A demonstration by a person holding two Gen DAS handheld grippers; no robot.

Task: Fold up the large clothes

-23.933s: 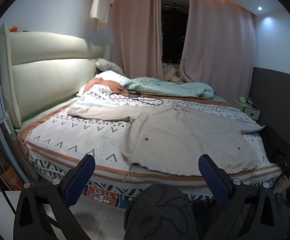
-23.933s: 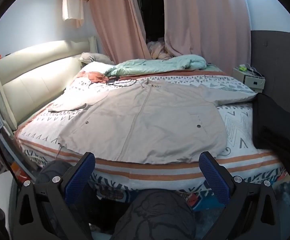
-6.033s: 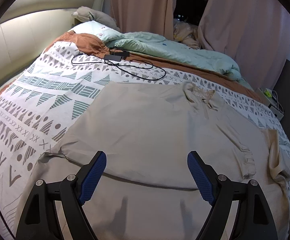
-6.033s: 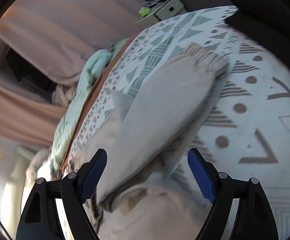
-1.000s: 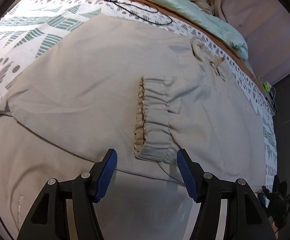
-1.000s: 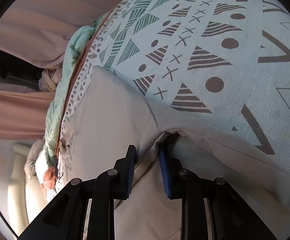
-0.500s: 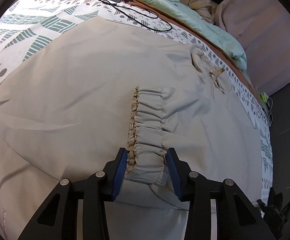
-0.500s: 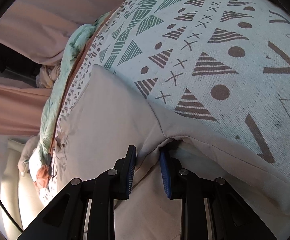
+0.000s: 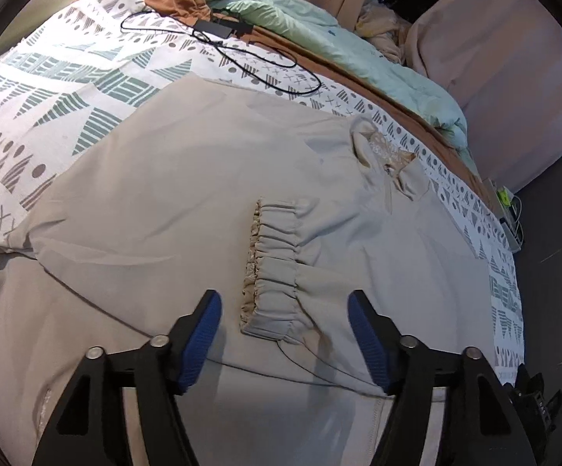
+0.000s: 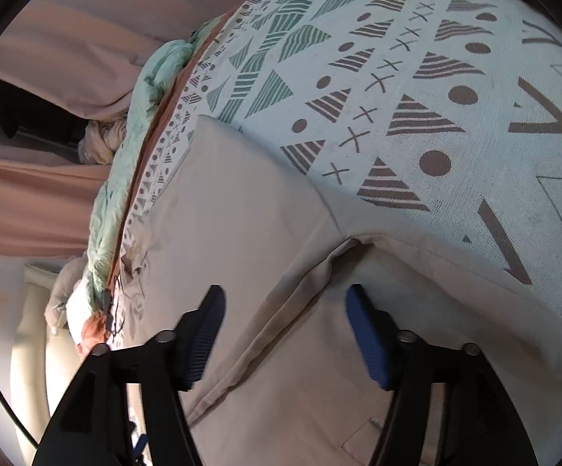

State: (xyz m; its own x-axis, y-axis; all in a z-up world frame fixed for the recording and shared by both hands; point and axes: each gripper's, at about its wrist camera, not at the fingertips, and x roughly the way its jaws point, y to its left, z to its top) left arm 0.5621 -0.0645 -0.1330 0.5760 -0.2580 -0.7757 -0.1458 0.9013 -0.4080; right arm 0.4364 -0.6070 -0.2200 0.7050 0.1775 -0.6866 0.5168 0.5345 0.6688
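Releasing cleanly matters most here: both grippers have just been opening, and each should lift straight off the jacket (image 9: 172,194) so the laid sleeve (image 9: 362,256) does not drag. The left gripper (image 9: 283,334) stands wide, its pads clear of the gathered cuff (image 9: 273,268) between them; the right gripper (image 10: 283,334) is also spread, astride the shoulder fold (image 10: 312,272) without pressing it. The beige jacket lies flat on the patterned bedspread (image 9: 67,89), sleeve folded across its chest, collar (image 9: 382,151) toward the green duvet (image 9: 320,35).

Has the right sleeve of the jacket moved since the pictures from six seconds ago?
Yes. The sleeve's gathered cuff now lies on the jacket's chest below the collar, folded inward; earlier it lay out at the jacket's side.
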